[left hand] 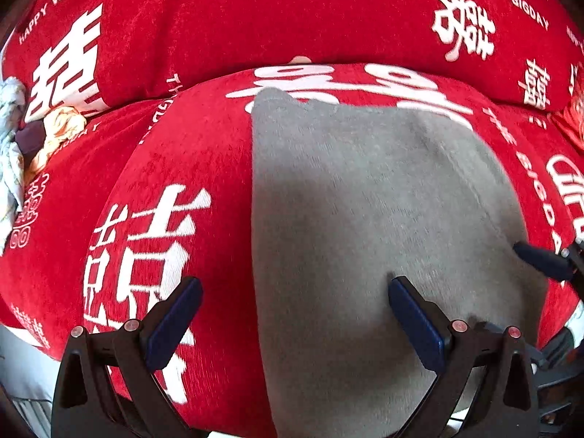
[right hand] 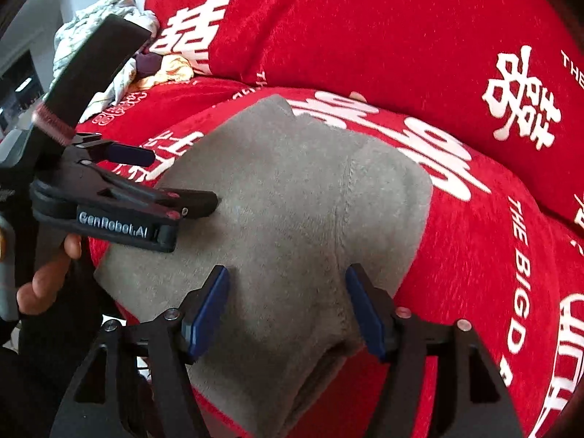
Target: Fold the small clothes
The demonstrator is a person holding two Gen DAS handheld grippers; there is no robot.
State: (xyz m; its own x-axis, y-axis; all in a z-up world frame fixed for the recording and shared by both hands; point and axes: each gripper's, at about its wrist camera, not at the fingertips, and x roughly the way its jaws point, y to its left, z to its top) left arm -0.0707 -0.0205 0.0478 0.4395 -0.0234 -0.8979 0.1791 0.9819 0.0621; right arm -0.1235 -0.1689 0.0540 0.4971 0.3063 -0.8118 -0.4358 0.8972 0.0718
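Note:
A grey fleece garment [left hand: 365,219] lies folded flat on a red sofa cushion [left hand: 175,153]. My left gripper [left hand: 295,288] is open just above the garment's near left edge, one finger over the red cover, the other over the grey cloth. In the right wrist view the same garment [right hand: 292,211] fills the middle. My right gripper [right hand: 286,277] is open and empty over its near part. The left gripper also shows in the right wrist view [right hand: 171,175] at the garment's left edge. The right gripper's fingertip [left hand: 536,255] shows at the right edge of the left wrist view.
The sofa's red back cushion [left hand: 292,18] with white lettering rises behind. A heap of crumpled clothes [left hand: 43,135] lies at the far left of the seat, also in the right wrist view [right hand: 120,47]. A person's hand [right hand: 47,273] holds the left gripper.

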